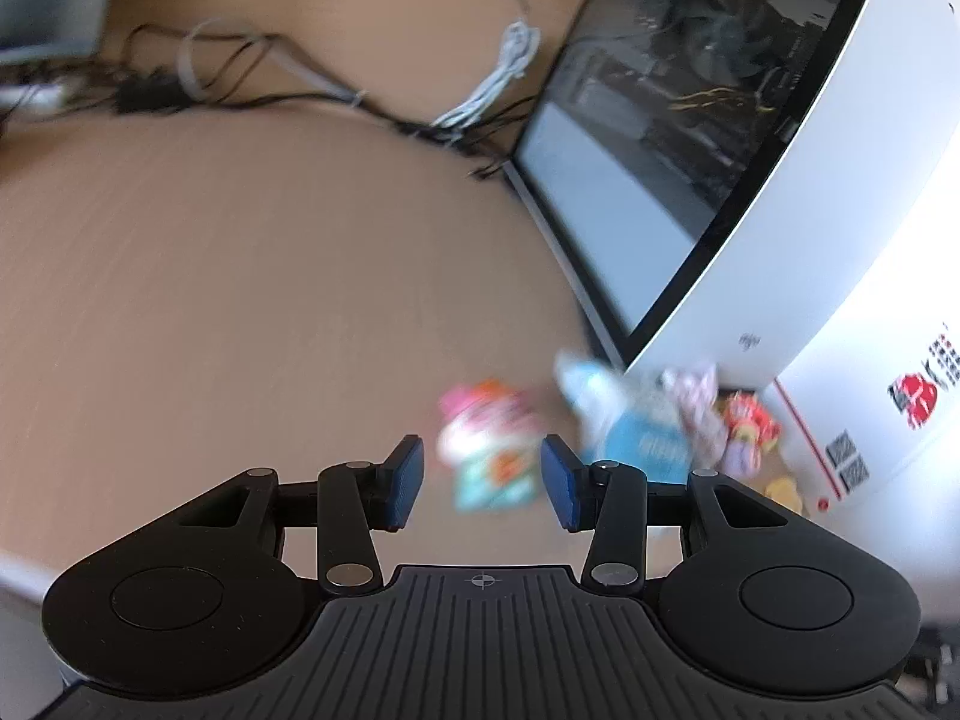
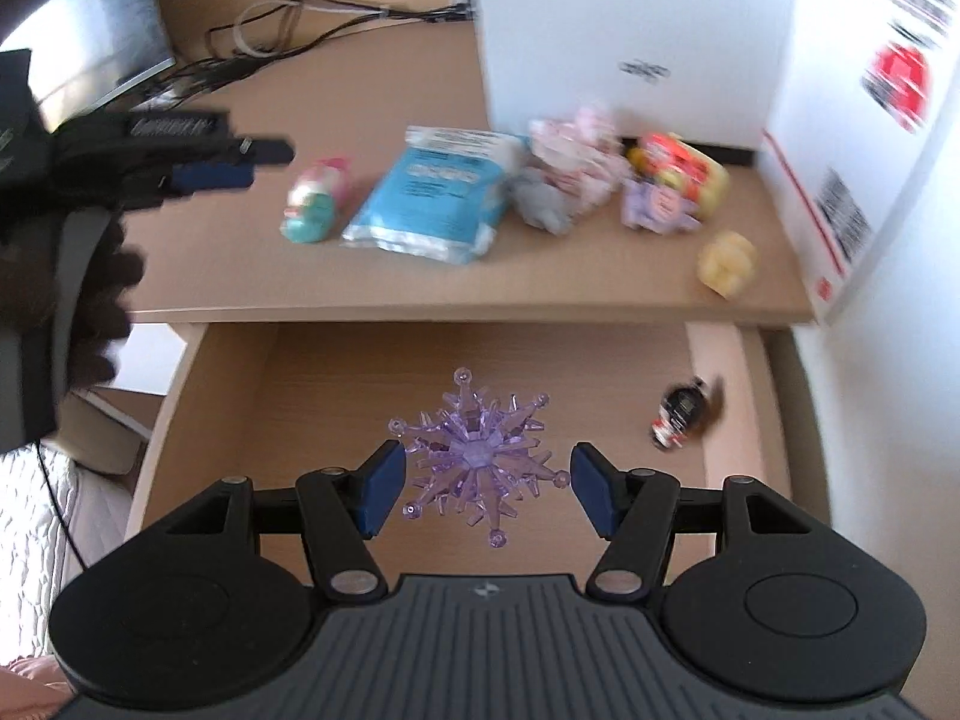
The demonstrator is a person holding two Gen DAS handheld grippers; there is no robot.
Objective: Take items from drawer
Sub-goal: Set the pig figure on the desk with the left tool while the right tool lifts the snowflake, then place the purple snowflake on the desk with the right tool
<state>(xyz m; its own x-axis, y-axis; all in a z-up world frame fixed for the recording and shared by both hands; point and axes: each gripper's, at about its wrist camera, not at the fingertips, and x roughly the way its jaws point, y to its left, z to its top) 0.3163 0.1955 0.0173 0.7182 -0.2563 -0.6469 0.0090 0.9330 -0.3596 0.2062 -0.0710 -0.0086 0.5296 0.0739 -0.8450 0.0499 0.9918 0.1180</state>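
Down in the open drawer, the right gripper hangs over a purple crystal snowflake, its fingers spread wide on either side and not touching it, while a small dark packet lies off to the right on the drawer floor. Up on the tabletop, the left gripper holds its blue-padded fingers wide apart and empty, just short of a pink-and-green packet, with a blue pack, a yellow toy and a white box beyond.
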